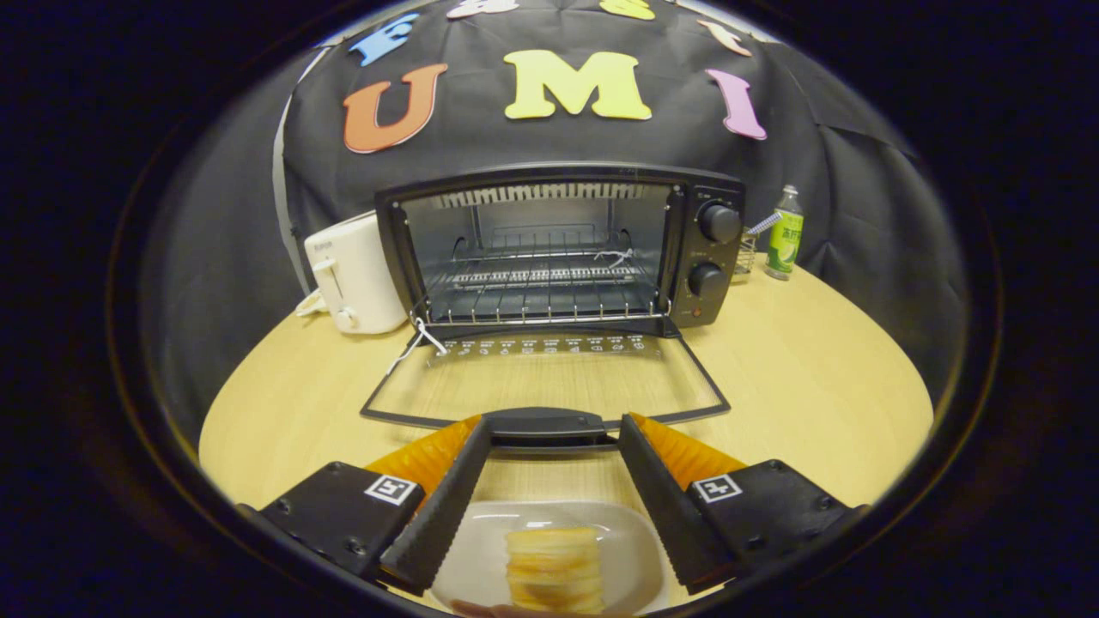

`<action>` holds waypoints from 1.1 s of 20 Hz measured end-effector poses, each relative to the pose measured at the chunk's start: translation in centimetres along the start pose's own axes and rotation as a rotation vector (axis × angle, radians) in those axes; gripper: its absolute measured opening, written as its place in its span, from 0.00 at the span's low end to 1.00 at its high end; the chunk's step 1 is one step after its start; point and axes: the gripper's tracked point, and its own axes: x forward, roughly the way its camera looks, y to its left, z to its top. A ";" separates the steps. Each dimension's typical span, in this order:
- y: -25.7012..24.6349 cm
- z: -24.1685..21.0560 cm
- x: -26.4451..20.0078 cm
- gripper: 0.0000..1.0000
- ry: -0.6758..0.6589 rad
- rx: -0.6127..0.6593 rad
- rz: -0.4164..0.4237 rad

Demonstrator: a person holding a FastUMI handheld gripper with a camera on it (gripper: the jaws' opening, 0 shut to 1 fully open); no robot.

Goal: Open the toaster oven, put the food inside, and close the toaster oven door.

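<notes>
A black metal toaster oven (558,249) with a silvery wire rack (541,279) stands on the pale wood-grain table (807,378). Beside it are a white plastic toaster (352,275) and a green-labelled bottle (784,236). Golden-yellow layered food (554,558) lies on a white plate (631,549).

Hand-held gripper (554,429) — black mounts, square markers

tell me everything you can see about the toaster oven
The black metal toaster oven stands on the round wooden table beside a white toaster. Its glass door lies folded flat, handle just ahead of the open gripper fingers. Inside shows a bare wire rack; two round knobs sit on its panel.
</notes>
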 end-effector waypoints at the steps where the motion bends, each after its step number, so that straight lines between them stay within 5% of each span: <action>1: 0.1 -0.8 -0.4 1.00 0.025 0.024 0.014; 7: 0.2 -3.5 -5.0 1.00 0.031 0.048 0.071; 14: -0.4 -9.4 -7.6 1.00 0.081 -0.060 0.030; 22: -1.3 -9.2 -7.3 0.91 0.069 -0.082 -0.026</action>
